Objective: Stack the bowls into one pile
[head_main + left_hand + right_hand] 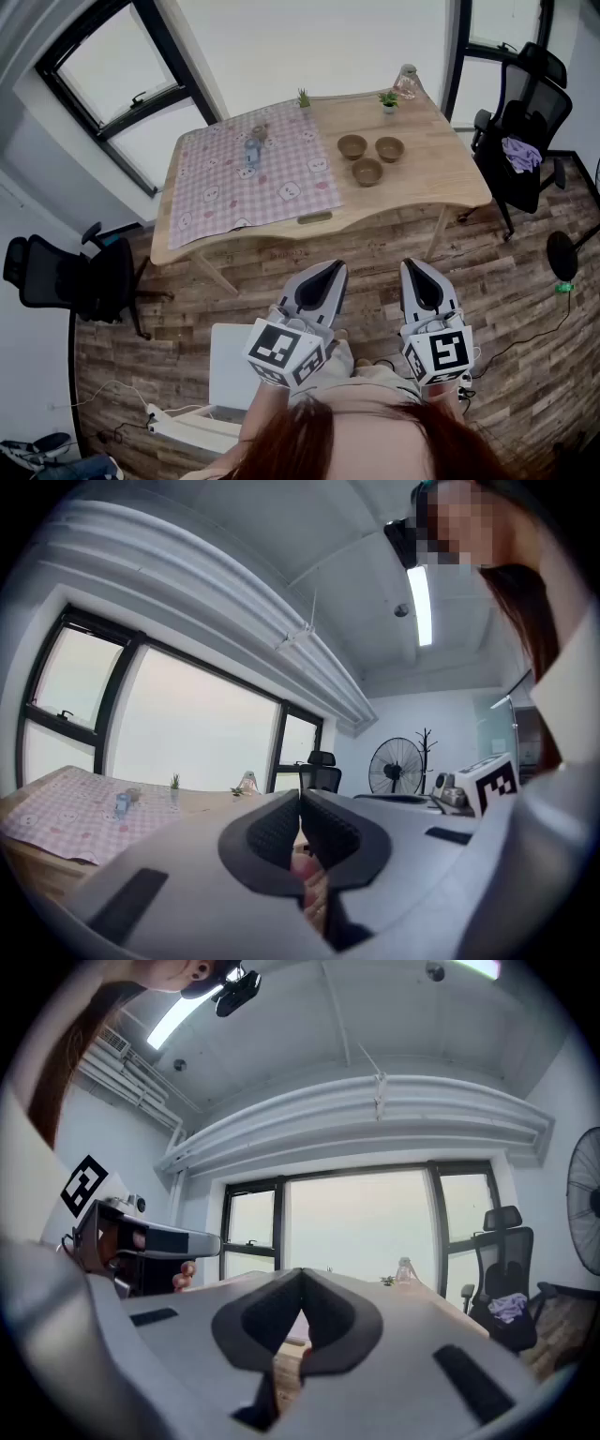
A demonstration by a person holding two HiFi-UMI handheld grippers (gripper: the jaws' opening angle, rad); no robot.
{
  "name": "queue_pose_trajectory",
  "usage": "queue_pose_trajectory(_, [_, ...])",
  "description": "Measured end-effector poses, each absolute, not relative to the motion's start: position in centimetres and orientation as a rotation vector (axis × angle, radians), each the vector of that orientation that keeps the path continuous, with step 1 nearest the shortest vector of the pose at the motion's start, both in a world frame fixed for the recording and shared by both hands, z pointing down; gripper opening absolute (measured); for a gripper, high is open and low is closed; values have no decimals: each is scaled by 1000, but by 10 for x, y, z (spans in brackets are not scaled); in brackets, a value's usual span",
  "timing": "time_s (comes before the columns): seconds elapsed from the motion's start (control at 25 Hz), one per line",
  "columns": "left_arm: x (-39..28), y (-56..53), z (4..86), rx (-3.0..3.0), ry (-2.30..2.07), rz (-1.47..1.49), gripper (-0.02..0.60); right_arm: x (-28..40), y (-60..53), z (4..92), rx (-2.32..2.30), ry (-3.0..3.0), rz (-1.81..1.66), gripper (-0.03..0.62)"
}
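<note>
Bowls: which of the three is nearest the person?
The front bowl, sitting alone; the left rear bowl and right rear bowl sit side by side behind it.

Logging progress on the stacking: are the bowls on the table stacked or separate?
Separate. The left bowl, right bowl and near bowl each stand upright on the table, none nested in another.

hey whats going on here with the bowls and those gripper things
A person stands back from the wooden table, holding the left hand-held gripper and the right hand-held gripper, both shut and empty. The three brown bowls sit side by side on the table, unstacked, beside a pink checked cloth. Stacking has not begun.
</note>
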State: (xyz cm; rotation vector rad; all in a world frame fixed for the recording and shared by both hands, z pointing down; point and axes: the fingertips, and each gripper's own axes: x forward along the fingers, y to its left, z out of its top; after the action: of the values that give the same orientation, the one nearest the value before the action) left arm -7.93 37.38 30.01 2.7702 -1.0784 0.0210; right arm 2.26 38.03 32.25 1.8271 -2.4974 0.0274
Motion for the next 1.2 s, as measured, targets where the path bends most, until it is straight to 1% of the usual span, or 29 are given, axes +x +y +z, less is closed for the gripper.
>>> queue_pose_trajectory(0.16, [-85, 361, 301, 2766, -1078, 25, 11, 16, 371, 322, 1826, -2509, 9, 0])
queue_pose_trajectory(0.36, [-87, 347, 304, 2781, -1069, 37, 11, 13, 353, 330, 1835, -2537, 111, 0])
queue_pose_trajectory(1.2, [-108, 253, 317, 2790, -985, 54, 11, -8, 261, 335, 1885, -2451, 136, 0])
